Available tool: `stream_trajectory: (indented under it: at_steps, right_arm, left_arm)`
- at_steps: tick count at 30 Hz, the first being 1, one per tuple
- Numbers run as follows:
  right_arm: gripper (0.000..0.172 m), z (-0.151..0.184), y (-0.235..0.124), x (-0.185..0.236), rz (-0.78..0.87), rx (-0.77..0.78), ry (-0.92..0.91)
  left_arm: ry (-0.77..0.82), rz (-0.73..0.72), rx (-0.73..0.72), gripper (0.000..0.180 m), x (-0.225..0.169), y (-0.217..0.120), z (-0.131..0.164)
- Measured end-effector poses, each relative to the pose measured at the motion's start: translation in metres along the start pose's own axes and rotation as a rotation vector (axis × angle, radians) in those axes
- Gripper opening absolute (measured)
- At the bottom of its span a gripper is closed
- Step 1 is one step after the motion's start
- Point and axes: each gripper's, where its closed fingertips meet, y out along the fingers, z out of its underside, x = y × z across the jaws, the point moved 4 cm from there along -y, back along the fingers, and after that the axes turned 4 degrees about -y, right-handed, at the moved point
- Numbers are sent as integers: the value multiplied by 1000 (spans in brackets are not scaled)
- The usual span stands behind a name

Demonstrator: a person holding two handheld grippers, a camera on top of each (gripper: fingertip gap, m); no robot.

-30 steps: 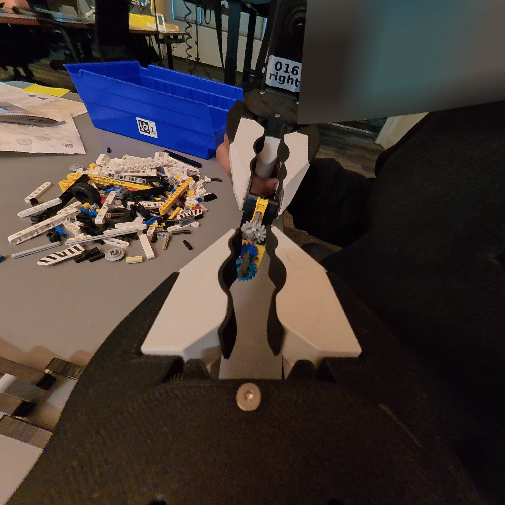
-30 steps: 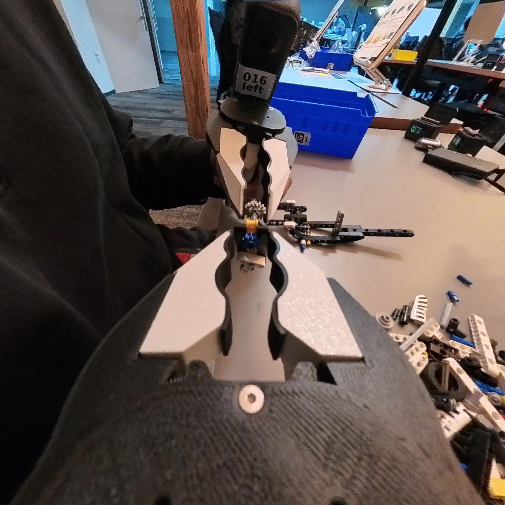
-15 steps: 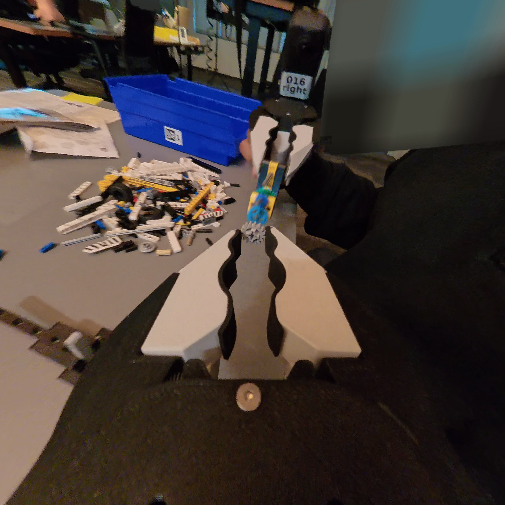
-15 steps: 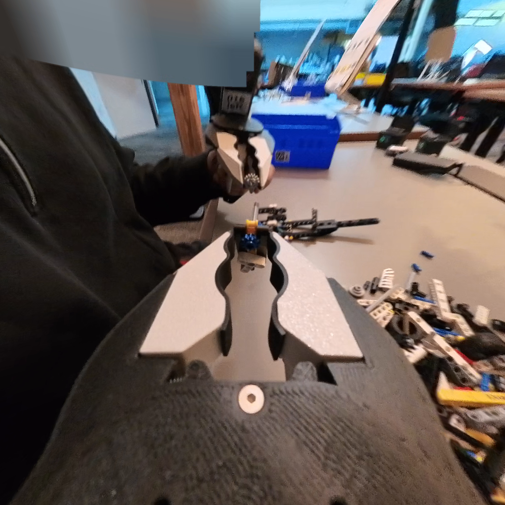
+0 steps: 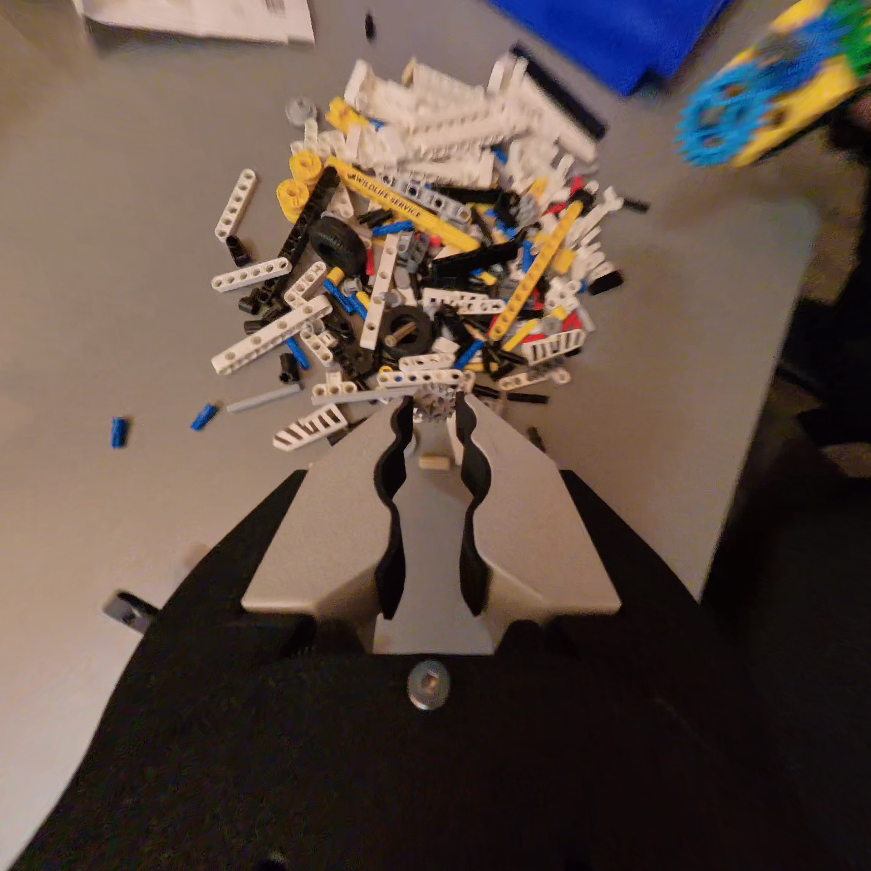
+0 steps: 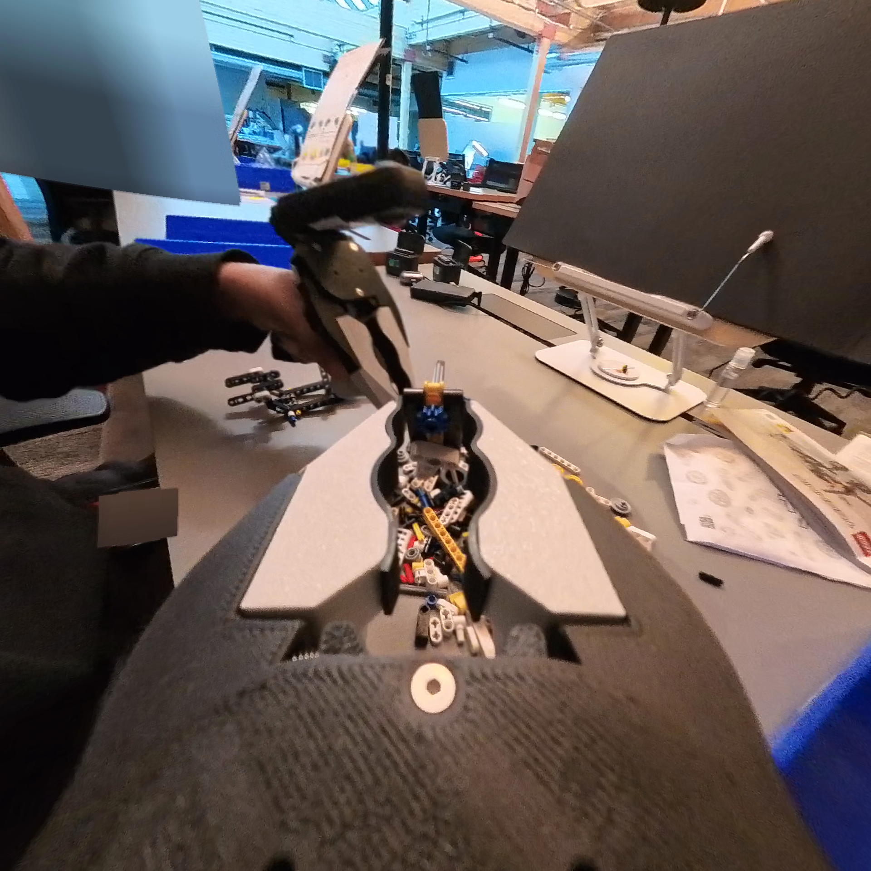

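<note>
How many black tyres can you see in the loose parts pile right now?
2. One tyre lies left of centre in the pile; the second tyre lies below it in view, with an axle in its hub. Others may be buried.

We see a matt grey table (image 5: 94, 283) carrying a heap of glossy plastic building pieces (image 5: 414, 245), with a small grey plastic gear (image 5: 436, 400) pinched at the left gripper (image 5: 433, 407), whose fingers (image 5: 330, 509) look smooth and matt with black rubbery pads. At upper left lies printed paper (image 5: 188, 19). The right gripper (image 6: 431, 400), finely speckled, clamps a yellow-and-blue plastic assembly (image 6: 431, 414); its black housing (image 6: 424, 777) looks rough and ribbed. A brushed-metal stand (image 6: 622, 377) sits at right.
</note>
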Motion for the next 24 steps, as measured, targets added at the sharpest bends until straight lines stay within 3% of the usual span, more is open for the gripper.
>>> stream_trajectory:
  at_steps: [5, 7, 14, 19, 21, 24]
  right_arm:
    - [21, -4, -6, 2, 14, -8, -19]
    - [21, -5, -8, 1, 23, -11, -21]
    - [21, -2, -6, 3, 2, -58, 53]
    - [21, -10, 13, 29, -217, -173, 188]
    - [22, -13, 20, 40, -299, -204, 232]
    - [21, -17, 30, 57, -425, -224, 298]
  left_arm:
    - [125, -63, 170, 17, 17, 44, -18]
    - [101, -86, 150, 29, 22, 52, -26]
    - [72, 17, -171, 63, -18, 12, -45]
    - [101, 394, -407, 83, -96, -28, -35]
    - [90, 507, -472, 80, -115, -40, -29]
    - [51, 526, -595, 54, -120, -53, -26]
